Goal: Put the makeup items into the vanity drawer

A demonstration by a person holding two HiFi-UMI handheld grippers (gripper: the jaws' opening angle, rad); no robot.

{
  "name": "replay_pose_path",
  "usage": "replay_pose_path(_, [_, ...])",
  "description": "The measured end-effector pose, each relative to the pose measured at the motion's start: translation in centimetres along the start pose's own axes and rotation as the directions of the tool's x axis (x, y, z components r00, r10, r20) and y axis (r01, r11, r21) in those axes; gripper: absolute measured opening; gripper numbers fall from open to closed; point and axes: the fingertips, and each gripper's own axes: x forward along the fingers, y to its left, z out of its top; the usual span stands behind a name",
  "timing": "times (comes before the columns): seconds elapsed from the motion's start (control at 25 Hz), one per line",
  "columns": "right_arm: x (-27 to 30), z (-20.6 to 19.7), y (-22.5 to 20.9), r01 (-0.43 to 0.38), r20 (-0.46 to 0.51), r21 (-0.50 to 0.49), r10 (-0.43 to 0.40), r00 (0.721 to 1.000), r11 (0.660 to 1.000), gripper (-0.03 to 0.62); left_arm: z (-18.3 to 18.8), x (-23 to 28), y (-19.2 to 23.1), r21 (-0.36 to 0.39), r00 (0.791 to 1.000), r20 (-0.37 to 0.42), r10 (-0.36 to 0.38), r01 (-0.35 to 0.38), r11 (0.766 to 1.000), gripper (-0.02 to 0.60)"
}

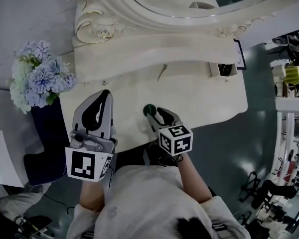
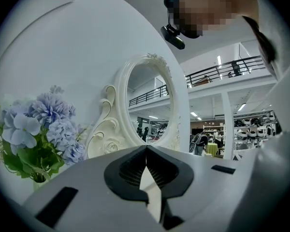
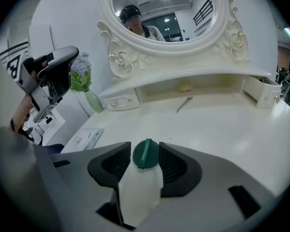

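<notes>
Near me first: my right gripper (image 3: pixel 144 145) is low at the near edge of the vanity top (image 3: pixel 222 129). Its fingers are apart, one on each side of the green cap of the little white bottle (image 3: pixel 145 154). The cap fills most of the gap, but I don't think the pads are squeezing it yet (close call, tbh). The bottle stands on the top, right by the near edge. My left gripper (image 2: pixel 146 148) hangs in the air on the left, fingers closed together, nothing in them.

So I think the step in hand is picking up the bottle. Next move: close the right fingers on the cap, lift straight up, then go far and right to the small open drawer (image 3: pixel 262 92). It needs a soft, even squeeze, bc a bump could tip the bottle off the near edge.

Room to move: the middle of the top is bare, so the way is wide. Only one thin metal tool (image 3: pixel 184 104) lies farther on, near the middle, well left of the open drawer. The shelf (image 3: pixel 203 77) sits just above that drawer at the far side, so I'd come in low and drop the bottle in from the near side. The left drawer (image 3: pixel 117 102) looks shut. The flowers (image 3: pixel 80 74) stand far left, well away from my path. The mirror (image 3: pixel 164 13) is at the very back.
</notes>
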Motion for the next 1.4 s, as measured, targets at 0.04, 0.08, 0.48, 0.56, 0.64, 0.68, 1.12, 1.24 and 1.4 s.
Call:
replay_pose_path(0.04, [0.1, -0.3, -0.1, 0.010, -0.008, 0.003, -0.010, 1.000, 1.000, 0.170, -0.1, -0.1, 0.0, -0.001, 1.000, -0.001, 0.001, -0.001, 1.000, 0.014])
replay_pose_path(0.08, [0.3, -0.5, -0.3, 0.019, -0.016, 0.005, -0.019, 1.000, 1.000, 0.178, -0.1, -0.1, 0.1, -0.002, 1.000, -0.002, 0.003, -0.003, 1.000, 0.014])
replay_pose_path(0.48, [1.6, -1.8, -0.7, 0.127, -0.075, -0.096, -0.134, 0.988, 0.987, 0.183, -0.7, -0.8, 1.0, -0.008, 0.999, -0.017, 0.030, -0.030, 1.000, 0.014])
replay_pose_path(0.56, [1.6, -1.9, -0.6, 0.136, -0.077, -0.110, -0.145, 0.986, 0.985, 0.181, -0.8, -0.8, 1.0, -0.010, 0.999, -0.019, 0.031, -0.031, 0.999, 0.014])
replay_pose_path(0.64, [1.6, -1.9, -0.7, 0.138, -0.078, -0.117, -0.148, 0.986, 0.984, 0.176, -0.8, -0.7, 0.8, -0.013, 0.999, -0.018, 0.027, -0.028, 1.000, 0.014])
replay_pose_path(0.68, [1.7, -1.9, -0.7, 0.137, -0.078, -0.121, -0.147, 0.986, 0.983, 0.172, -0.8, -0.6, 0.7, -0.013, 1.000, -0.018, 0.026, -0.026, 1.000, 0.014])
replay_pose_path(1.12, [1.9, -1.8, 1.0, 0.059, -0.071, -0.089, -0.066, 0.995, 0.994, 0.048, -0.5, -0.4, 0.5, -0.001, 1.000, -0.018, 0.025, -0.025, 1.000, 0.014])
replay_pose_path(1.24, [1.2, -0.9, 0.9, 0.048, -0.033, -0.069, -0.050, 0.998, 0.997, 0.048, -0.4, -0.3, 0.4, 0.002, 1.000, -0.017, 0.023, -0.023, 1.000, 0.014])
replay_pose_path(1.4, [-0.6, 1.1, 0.3, 0.047, 0.042, -0.050, -0.045, 0.998, 0.998, 0.048, 0.1, 0.2, -0.3, 0.005, 1.000, -0.005, 0.009, -0.009, 1.000, 0.014])
